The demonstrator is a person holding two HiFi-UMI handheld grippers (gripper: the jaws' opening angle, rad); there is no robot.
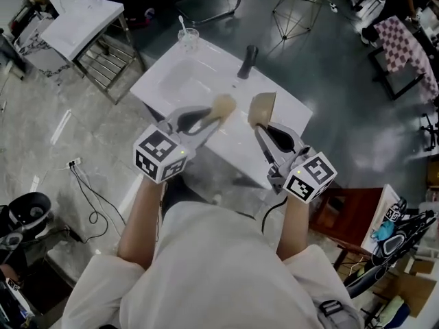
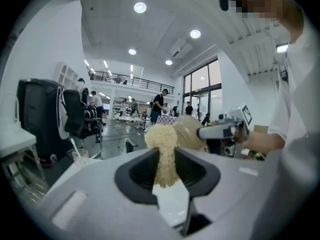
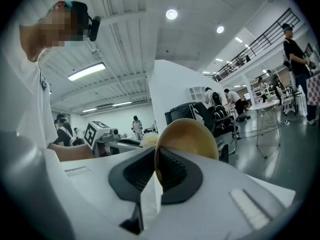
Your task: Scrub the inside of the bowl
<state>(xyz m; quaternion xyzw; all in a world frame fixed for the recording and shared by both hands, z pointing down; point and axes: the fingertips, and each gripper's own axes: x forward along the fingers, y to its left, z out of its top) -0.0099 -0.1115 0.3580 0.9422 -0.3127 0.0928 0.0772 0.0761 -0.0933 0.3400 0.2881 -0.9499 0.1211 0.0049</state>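
My left gripper (image 1: 211,119) is shut on a beige fibrous scrubber (image 1: 224,105), held up above the white sink (image 1: 180,81). In the left gripper view the scrubber (image 2: 162,151) stands upright between the jaws, its fluffy head sticking out past them. My right gripper (image 1: 265,130) is shut on the rim of a tan bowl (image 1: 261,108), tilted on edge. In the right gripper view the bowl (image 3: 194,136) shows its rounded outside, the rim clamped between the pads. Scrubber and bowl sit close together, a small gap between them. The bowl's inside is hidden in the gripper views.
A dark faucet (image 1: 247,62) rises at the sink's back edge, with a clear cup (image 1: 188,38) holding a utensil at the back left corner. Another white sink unit (image 1: 81,20) on a metal frame stands far left. A reddish chair (image 1: 350,218) is at the right; cables (image 1: 89,190) lie on the floor.
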